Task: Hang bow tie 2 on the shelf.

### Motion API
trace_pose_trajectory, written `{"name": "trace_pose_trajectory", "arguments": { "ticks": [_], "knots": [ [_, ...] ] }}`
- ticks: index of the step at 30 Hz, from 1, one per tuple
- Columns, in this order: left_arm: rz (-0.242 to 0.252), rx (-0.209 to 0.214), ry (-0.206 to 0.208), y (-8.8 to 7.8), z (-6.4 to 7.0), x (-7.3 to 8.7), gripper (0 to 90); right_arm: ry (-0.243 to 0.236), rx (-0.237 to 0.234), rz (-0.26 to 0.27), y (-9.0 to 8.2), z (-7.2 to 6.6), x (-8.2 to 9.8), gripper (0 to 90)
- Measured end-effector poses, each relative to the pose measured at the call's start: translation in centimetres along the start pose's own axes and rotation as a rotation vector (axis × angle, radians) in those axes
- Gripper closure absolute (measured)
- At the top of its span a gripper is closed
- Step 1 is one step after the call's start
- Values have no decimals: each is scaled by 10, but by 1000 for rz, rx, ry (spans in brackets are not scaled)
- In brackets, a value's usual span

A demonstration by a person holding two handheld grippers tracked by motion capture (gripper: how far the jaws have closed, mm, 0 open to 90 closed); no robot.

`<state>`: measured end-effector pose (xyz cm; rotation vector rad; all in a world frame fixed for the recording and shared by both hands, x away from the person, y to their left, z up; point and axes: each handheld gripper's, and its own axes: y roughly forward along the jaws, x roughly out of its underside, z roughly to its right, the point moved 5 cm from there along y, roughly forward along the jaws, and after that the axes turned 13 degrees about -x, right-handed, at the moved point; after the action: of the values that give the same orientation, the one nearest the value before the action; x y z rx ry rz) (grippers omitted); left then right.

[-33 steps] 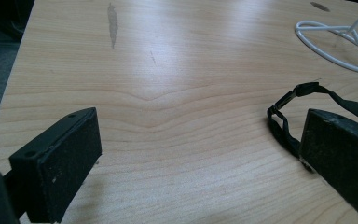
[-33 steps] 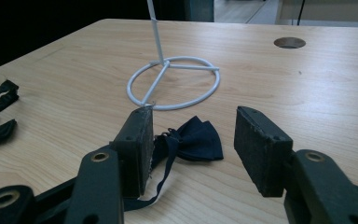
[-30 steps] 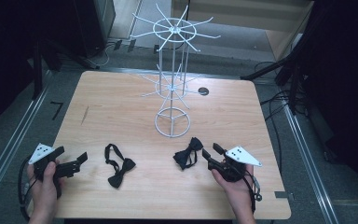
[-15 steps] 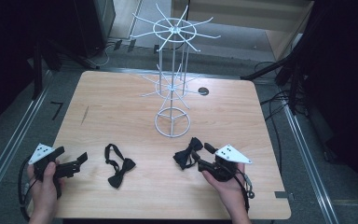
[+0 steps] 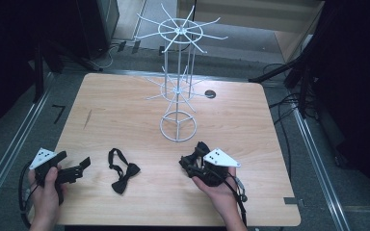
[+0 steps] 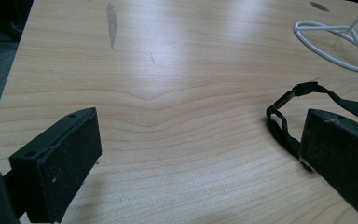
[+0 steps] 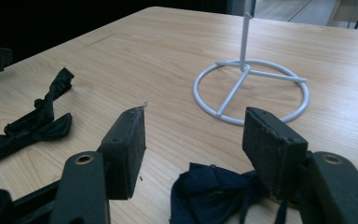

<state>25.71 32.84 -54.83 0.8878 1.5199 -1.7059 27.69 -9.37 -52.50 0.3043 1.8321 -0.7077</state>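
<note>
A dark navy bow tie [image 7: 214, 191] lies on the wooden table [image 5: 125, 110], low between the jaws of my right gripper [image 7: 198, 126]. These jaws have just been opening, and their pads stand clear of the cloth. From above, the right gripper [image 5: 189, 162] sits over that bow tie [image 5: 201, 148], just in front of the white wire stand [image 5: 178, 72]. A second black bow tie [image 5: 123, 172] with its strap [image 6: 284, 107] lies left of centre. To its left, my left gripper [image 5: 83, 165] rests open on the table with bare wood between its jaws [image 6: 200, 135].
The stand's ring base [image 7: 249, 91] sits just beyond the right gripper's jaws, and its wire arms spread out higher up. A small dark hole [image 5: 210, 94] marks the table behind the stand. The table's front edge runs close under both hands.
The right gripper has moved left across the table, and its jaws now straddle the navy bow tie that lay just ahead of them. The left gripper and the other bow tie have stayed put.
</note>
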Motion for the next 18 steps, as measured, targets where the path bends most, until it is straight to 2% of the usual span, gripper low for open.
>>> {"name": "trace_pose_trajectory", "arguments": {
  "ticks": [5,11,12,18],
  "knots": [
    [2,1,-1,0,0,0,0,-7,-17,-19,9,-8,-1,409],
    [1,1,0,0,0,0,0,-3,-30,-8,18,-14,-2,435],
    [1,1,0,0,0,0,0,6,-44,-13,21,-17,-1,440],
    [1,1,0,0,0,0,0,-5,-57,-25,32,-26,-2,444]
  ]
}}
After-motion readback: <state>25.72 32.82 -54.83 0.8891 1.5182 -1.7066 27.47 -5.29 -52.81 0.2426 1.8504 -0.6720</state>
